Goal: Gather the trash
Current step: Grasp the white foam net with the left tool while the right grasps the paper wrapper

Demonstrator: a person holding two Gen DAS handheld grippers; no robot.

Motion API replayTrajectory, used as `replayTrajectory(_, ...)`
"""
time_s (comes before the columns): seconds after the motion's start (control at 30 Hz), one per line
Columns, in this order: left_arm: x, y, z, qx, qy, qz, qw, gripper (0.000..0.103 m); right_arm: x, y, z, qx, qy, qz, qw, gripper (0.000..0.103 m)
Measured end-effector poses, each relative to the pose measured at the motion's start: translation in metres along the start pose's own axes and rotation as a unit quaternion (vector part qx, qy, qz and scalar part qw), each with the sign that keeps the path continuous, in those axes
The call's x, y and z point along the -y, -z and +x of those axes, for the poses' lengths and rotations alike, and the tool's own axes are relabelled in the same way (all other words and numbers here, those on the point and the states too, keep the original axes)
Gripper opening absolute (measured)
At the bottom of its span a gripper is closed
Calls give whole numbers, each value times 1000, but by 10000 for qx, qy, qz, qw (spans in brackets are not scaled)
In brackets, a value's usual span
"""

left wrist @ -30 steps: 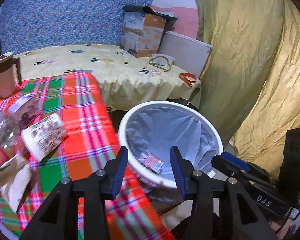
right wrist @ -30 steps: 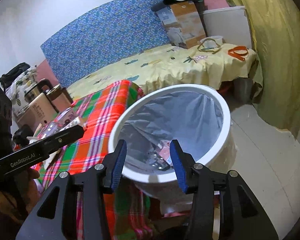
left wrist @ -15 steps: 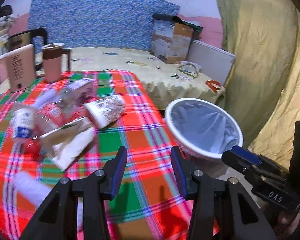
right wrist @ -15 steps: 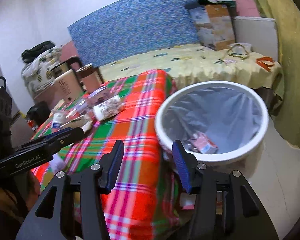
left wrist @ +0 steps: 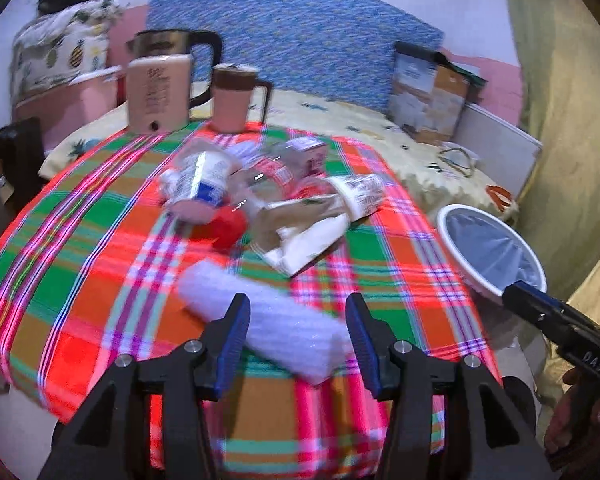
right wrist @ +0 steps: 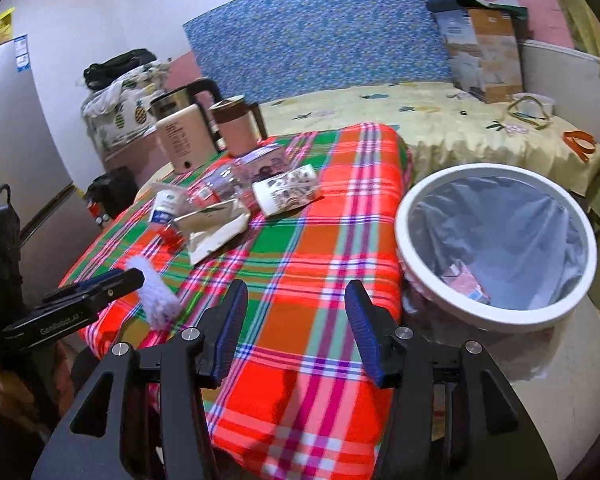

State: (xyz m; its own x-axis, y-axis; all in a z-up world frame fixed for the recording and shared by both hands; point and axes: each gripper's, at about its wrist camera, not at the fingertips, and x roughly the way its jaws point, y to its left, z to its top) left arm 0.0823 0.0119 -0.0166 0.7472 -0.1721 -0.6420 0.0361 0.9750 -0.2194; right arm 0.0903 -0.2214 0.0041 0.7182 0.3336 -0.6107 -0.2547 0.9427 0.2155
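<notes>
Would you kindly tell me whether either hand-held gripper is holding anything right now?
Nothing is held: the left hand-held gripper is open above the white roll, the right open and empty.

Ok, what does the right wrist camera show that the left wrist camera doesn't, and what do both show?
Only the right wrist view shows the carton lying inside the trash bin and the grey fridge. Only the left wrist view shows the white foam roll lined up between the left gripper pads, untouched. Both show the plaid tablecloth, the printed paper cup, the kettle, the mug and open jaws.
</notes>
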Motion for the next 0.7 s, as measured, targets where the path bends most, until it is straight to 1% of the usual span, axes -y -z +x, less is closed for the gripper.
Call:
replayTrajectory(0.13, -12, 7, 7, -184, -42, -210, 9996, 56, -7, 1, 5, -94, -42, -47, 9999, 53)
replayTrajectory(0.23, -17, 9, 14, -334, 12, -436, 9985, 62, -11, 1, 7, -133, -61, -81, 9999, 53)
replayTrajectory(0.3, -17, 7, 20, -407, 97, -538, 9977, 63, -13, 1, 8, -152, -59, -101, 9998, 53)
replayTrajectory(0.4, -13, 4, 31, -473, 184, -665, 9965, 67, -14, 0, 9, -174, -27, -91, 9998, 53)
replayTrajectory(0.53, -13, -2, 49, -650, 247, -950, 9930, 68, -15, 0, 11, -208, 40, -91, 9997, 53)
replayTrajectory(0.57, -13, -2, 53, -670, 208, -981, 9927, 68, -14, 0, 12, -216, 49, -89, 9997, 53)
replayTrajectory(0.67, -9, -4, 57, -601, 33, -809, 9949, 66, -14, -2, 15, -265, 63, -86, 9996, 53)
replayTrajectory(0.7, -7, -3, 57, -571, -23, -728, 9957, 59, -14, -2, 16, -284, 60, -88, 9995, 53)
